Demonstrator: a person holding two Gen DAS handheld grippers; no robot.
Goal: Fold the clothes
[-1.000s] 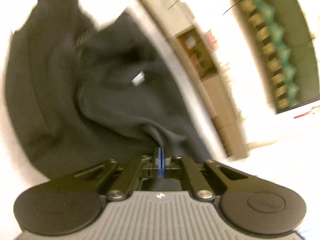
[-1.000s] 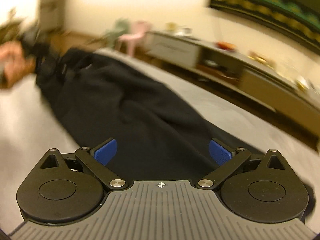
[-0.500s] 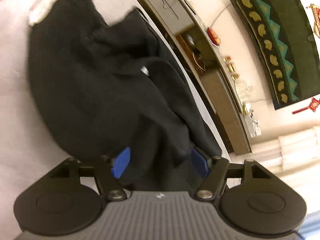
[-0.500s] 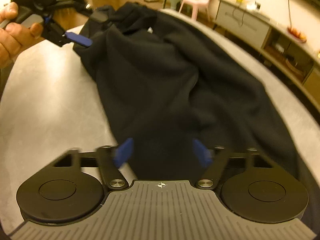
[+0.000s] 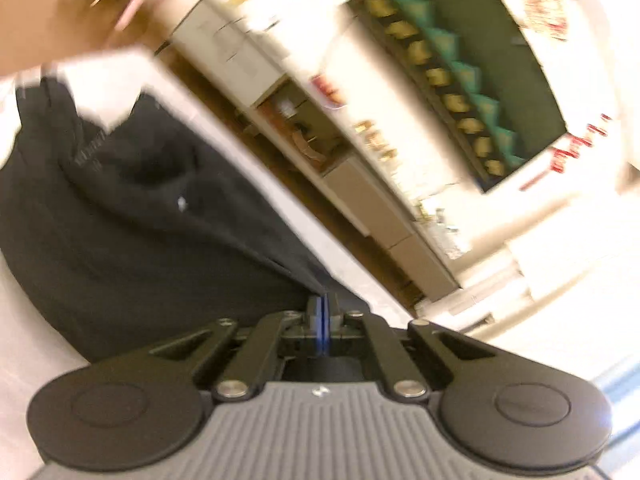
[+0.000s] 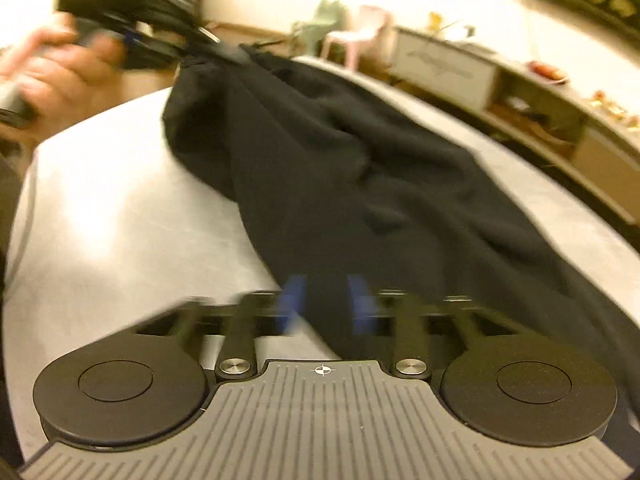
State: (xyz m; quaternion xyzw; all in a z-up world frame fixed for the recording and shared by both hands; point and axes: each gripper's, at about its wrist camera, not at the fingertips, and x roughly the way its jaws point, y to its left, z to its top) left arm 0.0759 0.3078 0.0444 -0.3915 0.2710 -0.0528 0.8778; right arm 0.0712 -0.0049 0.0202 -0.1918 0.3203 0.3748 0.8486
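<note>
A black garment (image 6: 360,184) lies stretched along the light grey table (image 6: 120,220); it also shows in the left wrist view (image 5: 140,232). My left gripper (image 5: 322,312) is shut on one end of the garment, its blue pads pressed together on a pinch of cloth. It also shows in the right wrist view (image 6: 224,50), held in a hand at the garment's far end. My right gripper (image 6: 326,300) straddles the near end of the garment. Its blue pads (image 6: 294,296) are blurred and stand a narrow gap apart with cloth between them.
A long low cabinet (image 6: 520,92) runs along the wall past the table's far edge. Small pink and green chairs (image 6: 356,32) stand on the floor behind. A dark wall hanging (image 5: 472,72) is above the cabinet.
My left gripper was open half a second ago and has shut on the garment's end. My right gripper's pads have moved much closer together around the near end.
</note>
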